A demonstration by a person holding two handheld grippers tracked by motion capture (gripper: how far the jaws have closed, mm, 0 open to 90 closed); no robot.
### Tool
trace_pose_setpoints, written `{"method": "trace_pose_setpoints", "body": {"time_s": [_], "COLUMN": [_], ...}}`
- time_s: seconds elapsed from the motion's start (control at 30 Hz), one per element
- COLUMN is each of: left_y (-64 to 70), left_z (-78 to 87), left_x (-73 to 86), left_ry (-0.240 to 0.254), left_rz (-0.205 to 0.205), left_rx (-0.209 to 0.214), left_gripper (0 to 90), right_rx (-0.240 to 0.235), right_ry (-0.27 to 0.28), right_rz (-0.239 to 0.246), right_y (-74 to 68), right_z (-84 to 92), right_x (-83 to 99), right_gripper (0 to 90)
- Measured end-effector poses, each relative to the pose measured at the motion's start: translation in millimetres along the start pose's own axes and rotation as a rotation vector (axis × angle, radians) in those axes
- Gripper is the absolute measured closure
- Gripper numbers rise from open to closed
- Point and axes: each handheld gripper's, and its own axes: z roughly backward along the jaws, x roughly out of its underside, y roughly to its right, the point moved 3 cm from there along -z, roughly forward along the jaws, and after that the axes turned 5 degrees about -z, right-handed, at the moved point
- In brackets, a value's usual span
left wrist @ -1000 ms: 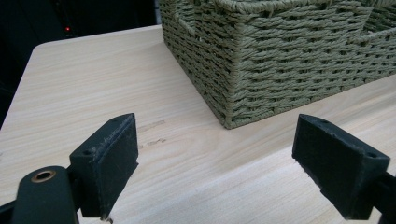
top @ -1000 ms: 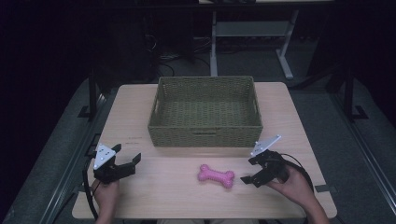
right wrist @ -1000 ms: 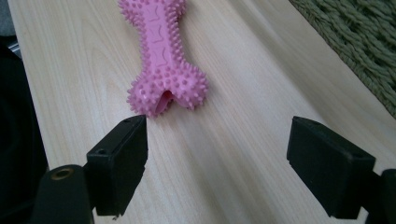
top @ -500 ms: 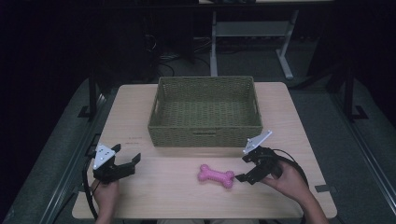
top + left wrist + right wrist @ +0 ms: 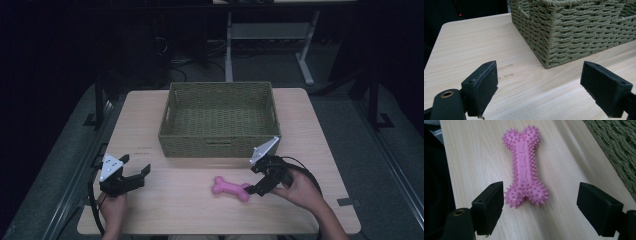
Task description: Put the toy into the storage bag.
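Jaws of my right claw [image 5: 540, 207] stand wide apart, and between them lies the near end of the pink bone toy [image 5: 525, 167]. Its knobbed end sits close to one jaw, and the other jaw is well apart from it. Neither jaw presses the toy yet, as far as I can see. The toy lies flat on the desk [image 5: 474, 150], with its length pointing away from my claw.

From the high view, my right claw [image 5: 254, 187] reaches the right end of the bone toy [image 5: 231, 188], which rests on the desk just in front of the woven basket [image 5: 218, 145]. The basket has nothing in it that I can see.

My left claw [image 5: 540, 90] is also wide and holds nothing. It hovers over bare desk at the left, well apart from the toy, and it looks toward the corner of the basket [image 5: 574, 32].

I judge the work is at its beginning: the approach to the toy is nearly finished, but the grip is not yet made. What is left is to close on the toy, lift it, and probably carry it to the basket.
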Motion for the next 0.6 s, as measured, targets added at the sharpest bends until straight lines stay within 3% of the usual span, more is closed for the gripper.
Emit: {"method": "trace_pose_setpoints", "body": {"time_s": [0.6], "left_y": [0.0], "left_z": [-1.1], "left_x": [-0.2], "left_ry": [-0.001], "left_rz": [0.001], "left_rx": [0.000], "left_gripper": [13.9], "right_rx": [-0.044], "right_ry": [-0.041], "right_rz": [0.056], "right_y": [-6.9], "right_z": [-14.7], "right_x": [-22.5], "right_gripper": [21.3]}}
